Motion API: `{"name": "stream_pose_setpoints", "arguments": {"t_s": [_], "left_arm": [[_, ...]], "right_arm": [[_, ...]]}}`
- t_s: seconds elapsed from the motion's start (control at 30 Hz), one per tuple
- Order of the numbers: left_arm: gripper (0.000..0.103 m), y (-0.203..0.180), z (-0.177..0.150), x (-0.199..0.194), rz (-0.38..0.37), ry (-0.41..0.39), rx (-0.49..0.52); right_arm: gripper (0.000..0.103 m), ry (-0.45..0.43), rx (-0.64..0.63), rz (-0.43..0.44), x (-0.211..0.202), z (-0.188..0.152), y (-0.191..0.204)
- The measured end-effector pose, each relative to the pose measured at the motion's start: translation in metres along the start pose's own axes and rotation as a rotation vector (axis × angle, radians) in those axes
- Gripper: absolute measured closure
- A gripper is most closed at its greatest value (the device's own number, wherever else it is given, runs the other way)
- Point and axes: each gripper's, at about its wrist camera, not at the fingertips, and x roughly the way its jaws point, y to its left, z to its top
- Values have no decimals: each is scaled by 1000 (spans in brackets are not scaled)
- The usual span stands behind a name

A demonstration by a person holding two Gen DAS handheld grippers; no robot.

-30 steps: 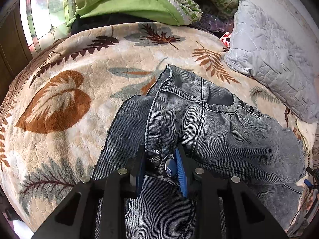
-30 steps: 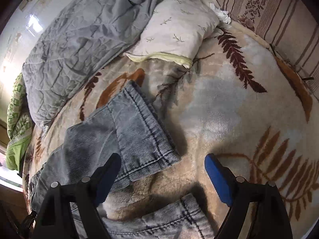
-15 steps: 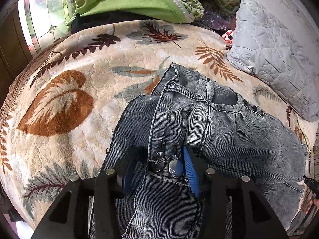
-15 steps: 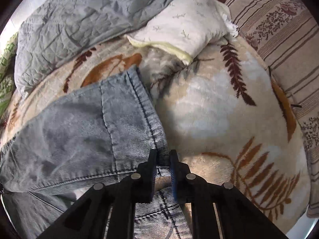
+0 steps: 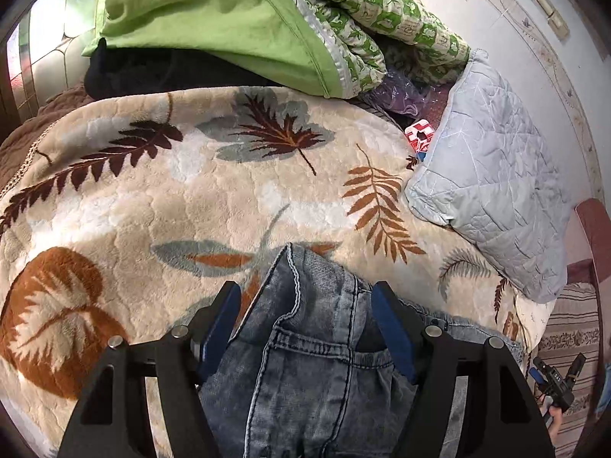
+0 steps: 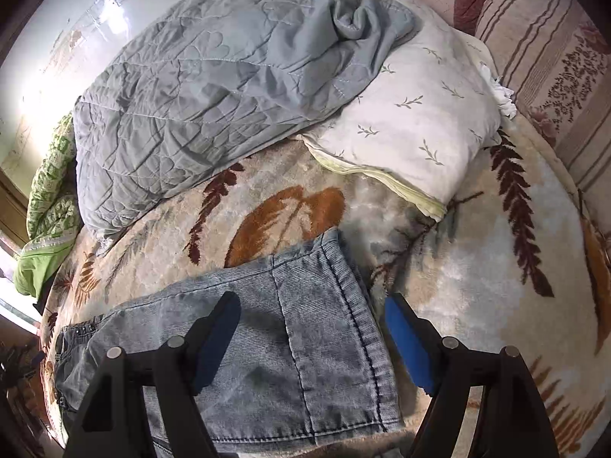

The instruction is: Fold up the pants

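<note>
Both sets of jaws have just been opening. The left gripper (image 5: 305, 324) no longer pinches the waistband; its jaws stand wide, straddling the pants (image 5: 305, 362) (no pad pressing). The right gripper (image 6: 313, 328), clamped half a second ago, gapes above the folded leg hem on the bed (image 6: 477, 286).

The pants (image 5: 305, 343) are lying on the bed as a folded bundle of faded grey-blue denim with dark stitching, the waistband end with a pocket opening (its elastic edge is gathered) showing in the left wrist view. In the right wrist view a hemmed leg end (image 6: 305, 343) is resting flat on top, its seam running lengthwise.
</note>
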Motion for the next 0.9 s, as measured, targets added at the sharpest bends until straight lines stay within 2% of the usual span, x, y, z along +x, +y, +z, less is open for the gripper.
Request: {"name": "stream_pose_setpoints", "arguments": {"t_s": [0.1,0.17,0.23,0.33,0.47,0.57,0.6,0.63,0.67,0.7,0.73,0.8,0.9], "left_arm": [[32,-5,7,25,-24,44,-6],[37,-7,9,39,-52,76,-27],[57,-7,10,53,-62,105,-40],[71,-8,8,68,-32,128,-31],[71,-6,9,73,-33,122,-40],[67,-7,9,75,-39,117,-36],[67,-9,10,75,-30,114,-26],[68,-11,10,76,-17,111,-9],[74,-14,10,76,5,105,7],[98,-15,11,77,39,103,25],[101,-17,11,78,61,106,40],[101,-17,11,76,69,96,45],[101,-20,12,56,81,28,55]], "right_arm": [[23,24,-7,9,18,7,2],[23,33,-3,16,27,10,0],[25,43,5,6,35,14,-4],[31,59,10,6,46,22,-7],[33,72,-9,-21,61,33,-7],[34,87,-24,-63,77,41,-5],[39,93,-23,-58,81,42,-5],[55,104,-35,-60,86,43,-3],[65,117,-58,-88,90,42,1],[74,118,-77,-123,92,42,4],[83,117,-94,-134,92,41,8],[85,107,-135,-157,88,38,16],[86,57,-155,-181,69,39,23]]}}
